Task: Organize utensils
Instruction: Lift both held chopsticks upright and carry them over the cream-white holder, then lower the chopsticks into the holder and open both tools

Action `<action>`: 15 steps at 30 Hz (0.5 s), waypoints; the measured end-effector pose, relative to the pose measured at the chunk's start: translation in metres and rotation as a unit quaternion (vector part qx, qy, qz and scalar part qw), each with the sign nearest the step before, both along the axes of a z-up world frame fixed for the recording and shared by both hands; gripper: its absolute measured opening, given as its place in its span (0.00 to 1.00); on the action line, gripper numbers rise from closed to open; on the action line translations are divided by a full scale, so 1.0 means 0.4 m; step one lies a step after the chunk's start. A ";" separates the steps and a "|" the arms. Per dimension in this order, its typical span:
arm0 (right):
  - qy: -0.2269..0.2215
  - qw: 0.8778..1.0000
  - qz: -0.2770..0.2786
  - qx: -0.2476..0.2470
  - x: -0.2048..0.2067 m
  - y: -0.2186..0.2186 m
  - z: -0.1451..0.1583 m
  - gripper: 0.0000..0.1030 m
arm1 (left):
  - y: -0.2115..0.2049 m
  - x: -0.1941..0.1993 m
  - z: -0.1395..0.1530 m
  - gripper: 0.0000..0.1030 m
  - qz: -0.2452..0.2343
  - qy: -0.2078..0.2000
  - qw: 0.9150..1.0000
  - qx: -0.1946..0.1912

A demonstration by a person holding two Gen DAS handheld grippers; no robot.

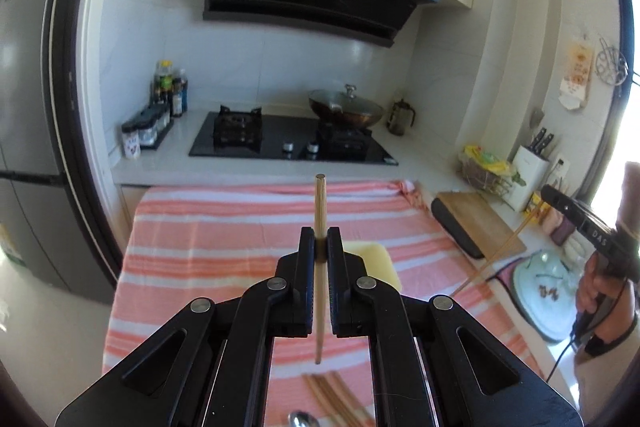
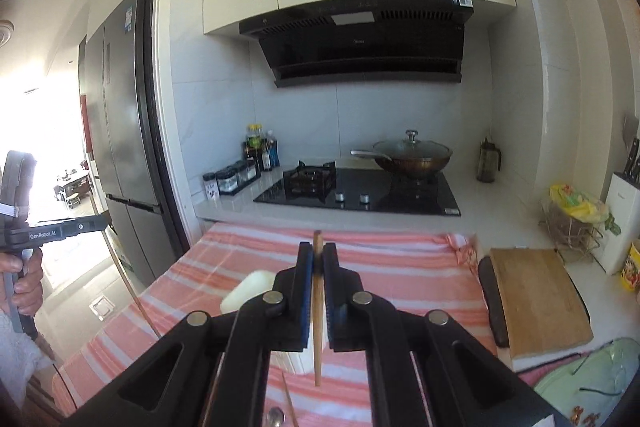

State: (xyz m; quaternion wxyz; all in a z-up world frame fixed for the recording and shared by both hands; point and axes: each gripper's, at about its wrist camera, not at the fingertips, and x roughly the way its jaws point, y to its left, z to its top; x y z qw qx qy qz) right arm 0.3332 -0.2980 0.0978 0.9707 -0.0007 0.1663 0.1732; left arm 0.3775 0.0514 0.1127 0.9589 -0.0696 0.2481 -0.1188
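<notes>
Chopsticks are held one in each gripper above a bench covered by a pink and white striped cloth (image 1: 224, 227). In the left wrist view, the left gripper (image 1: 320, 247) has its jaws closed tight on a pale wooden chopstick (image 1: 320, 211), which stands nearly upright between them, with its top end above the fingertips and its lower end hanging below the jaws. In the right wrist view, the right gripper (image 2: 318, 259) is clamped in the same way on a darker wooden chopstick (image 2: 318, 327), also held nearly upright. Each gripper is seen at the edge of the other's view: the right one at the far right, grasped by a hand (image 1: 600, 291), and the left one at the far left, grasped by a hand (image 2: 24, 279). On the cloth below, several more chopsticks (image 1: 332, 395) and a spoon (image 1: 302, 419) are lying, partly hidden by the gripper body. A pale yellow block (image 1: 380, 263) rests on the cloth just beyond the jaws; what it is cannot be told. Behind the cloth, a black gas hob (image 1: 292, 143) is set into the bench, with a lidded wok (image 1: 346, 109) on its right burner. A wooden cutting board (image 2: 536, 299) lies to the right of the cloth.
</notes>
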 end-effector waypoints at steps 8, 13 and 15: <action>-0.047 0.998 0.012 0.027 0.131 0.124 0.017 0.05 | -0.093 0.188 -0.027 0.04 0.051 -0.039 0.998 -0.019; 0.020 0.999 0.024 0.008 0.232 0.186 -0.106 0.05 | -0.135 0.304 -0.152 0.04 0.052 0.029 0.998 -0.017; 0.056 0.998 0.027 0.003 0.276 0.199 -0.157 0.05 | -0.142 0.339 -0.202 0.04 0.046 0.059 0.997 -0.014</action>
